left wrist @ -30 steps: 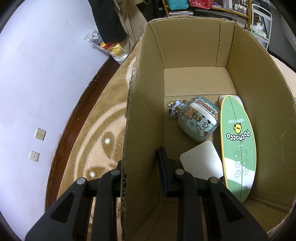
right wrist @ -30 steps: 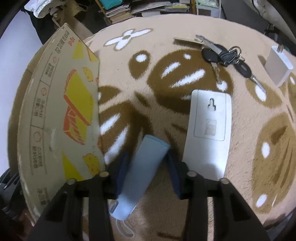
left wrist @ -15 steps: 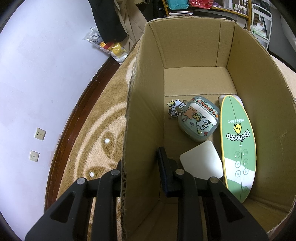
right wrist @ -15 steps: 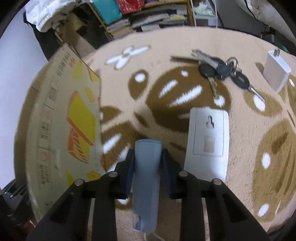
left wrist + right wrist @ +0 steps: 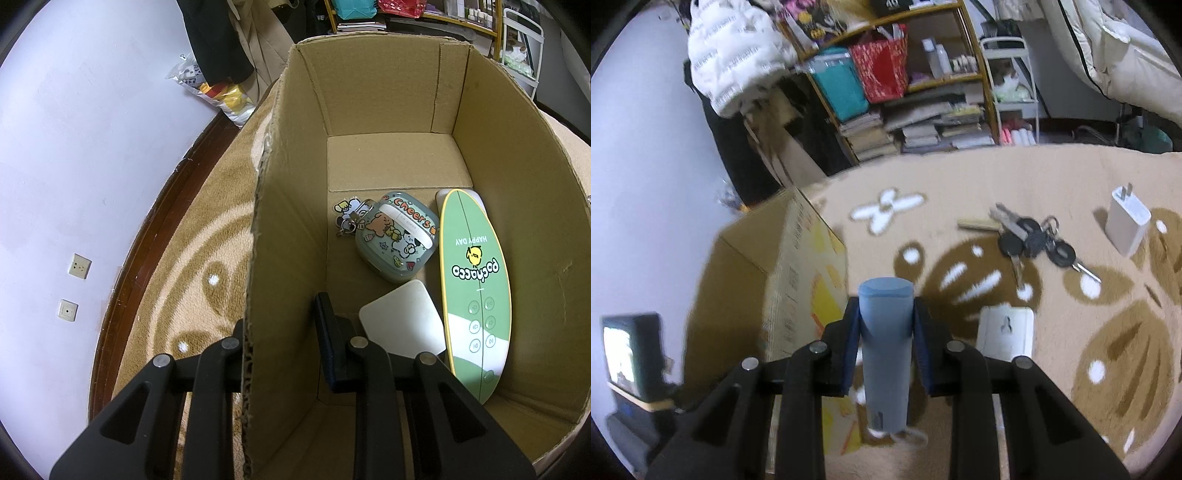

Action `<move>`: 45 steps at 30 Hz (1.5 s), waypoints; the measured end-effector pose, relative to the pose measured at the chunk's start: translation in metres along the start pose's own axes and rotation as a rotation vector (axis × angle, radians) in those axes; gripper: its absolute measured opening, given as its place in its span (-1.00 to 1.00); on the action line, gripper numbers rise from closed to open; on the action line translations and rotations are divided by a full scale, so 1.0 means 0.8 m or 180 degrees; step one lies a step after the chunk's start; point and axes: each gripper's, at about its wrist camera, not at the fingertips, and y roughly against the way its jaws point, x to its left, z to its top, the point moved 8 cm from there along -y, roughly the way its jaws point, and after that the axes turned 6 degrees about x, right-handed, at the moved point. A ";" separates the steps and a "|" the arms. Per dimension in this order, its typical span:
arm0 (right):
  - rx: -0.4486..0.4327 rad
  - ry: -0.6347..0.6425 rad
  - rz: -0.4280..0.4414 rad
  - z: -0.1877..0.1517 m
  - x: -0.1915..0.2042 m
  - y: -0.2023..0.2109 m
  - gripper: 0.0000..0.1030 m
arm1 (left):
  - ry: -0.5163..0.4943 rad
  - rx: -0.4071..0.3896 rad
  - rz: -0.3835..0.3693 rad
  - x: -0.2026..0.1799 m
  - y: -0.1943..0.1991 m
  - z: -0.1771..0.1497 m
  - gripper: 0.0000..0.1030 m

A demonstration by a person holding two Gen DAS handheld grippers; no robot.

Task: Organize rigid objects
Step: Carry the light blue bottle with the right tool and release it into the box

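Observation:
An open cardboard box [image 5: 288, 221] stands on the patterned carpet. My left gripper [image 5: 280, 332] straddles its left wall, one finger outside and one inside, shut on the wall. On the box floor lie a cartoon earbud case [image 5: 397, 240], a green oval "pochacco" panel [image 5: 476, 280] and a white square pad [image 5: 402, 321]. My right gripper [image 5: 884, 314] is shut on a light-blue tube [image 5: 884, 332], held above the carpet beside the box [image 5: 798, 295]. The tube points forward between the fingers.
On the carpet to the right lie a white wall plate [image 5: 1006, 332], a bunch of keys [image 5: 1030, 240] and a white charger [image 5: 1126, 221]. A cluttered bookshelf [image 5: 923, 92] stands behind. A small screen device [image 5: 628, 354] sits at far left.
My right gripper closed on the blue tube, lifted it off the carpet and tilted upward, so the room now shows. The left gripper and the box have not moved.

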 end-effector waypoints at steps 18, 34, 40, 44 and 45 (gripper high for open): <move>-0.0800 0.0452 0.0269 0.082 0.060 0.097 -0.44 | -0.0001 0.0000 -0.0005 0.000 -0.001 -0.002 -0.55; -0.0635 0.0937 0.0662 0.057 0.144 0.082 -0.45 | -0.0002 0.0000 -0.0009 0.000 0.000 -0.002 -0.55; -0.0366 0.0924 0.0687 0.039 0.141 0.052 -0.45 | -0.0001 0.0002 -0.0014 0.001 0.001 -0.003 -0.55; -0.0147 0.0799 0.0667 0.025 0.129 0.023 -0.45 | 0.0001 0.0006 -0.0019 0.003 0.001 -0.003 -0.55; -0.0106 0.0781 0.0682 0.022 0.127 0.019 -0.45 | 0.0003 0.0007 -0.0021 0.003 0.001 -0.003 -0.55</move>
